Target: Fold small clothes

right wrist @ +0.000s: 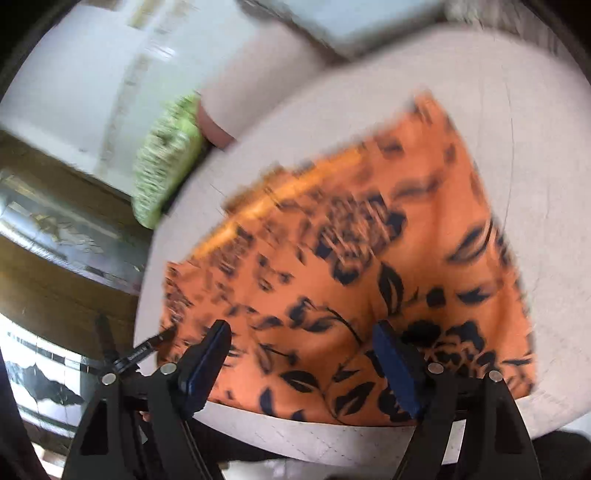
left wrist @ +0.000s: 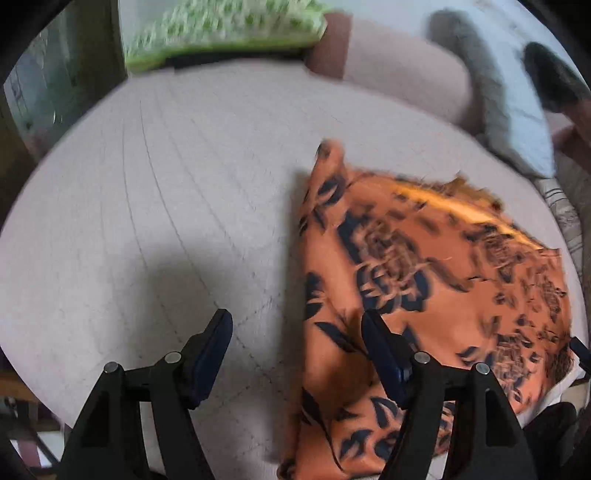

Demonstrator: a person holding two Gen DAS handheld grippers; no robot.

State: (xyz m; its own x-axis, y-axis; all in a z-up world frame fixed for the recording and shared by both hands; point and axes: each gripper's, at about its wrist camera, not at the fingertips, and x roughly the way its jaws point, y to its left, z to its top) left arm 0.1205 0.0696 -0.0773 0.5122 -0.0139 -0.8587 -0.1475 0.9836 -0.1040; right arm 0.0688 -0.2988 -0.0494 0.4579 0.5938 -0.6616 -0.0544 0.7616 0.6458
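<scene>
From the left wrist: left claw (left wrist: 295,354) spread wide, nothing between its pads, hovering above the pale quilted surface (left wrist: 166,184); orange floral garment (left wrist: 424,280) lying ahead and to the right of the claw, its left edge passing just under the right-hand finger (left wrist: 384,362), whether touching cannot be told. Looks thin, light and limp, already doubled over with a brighter lining strip showing along the far edge; likely to sag and slide rather than hold shape, so best pinched at a corner or along a hem, both layers together. Green patterned cushion (left wrist: 221,29) well beyond the claw. From the right wrist: right claw (right wrist: 301,363) likewise wide apart and empty, poised over the near hem of the orange floral garment (right wrist: 351,258), cloth spreading ahead and to both sides of the fingers. Near corners just outside each fingertip seem the natural holds. Blur hides fine creases
</scene>
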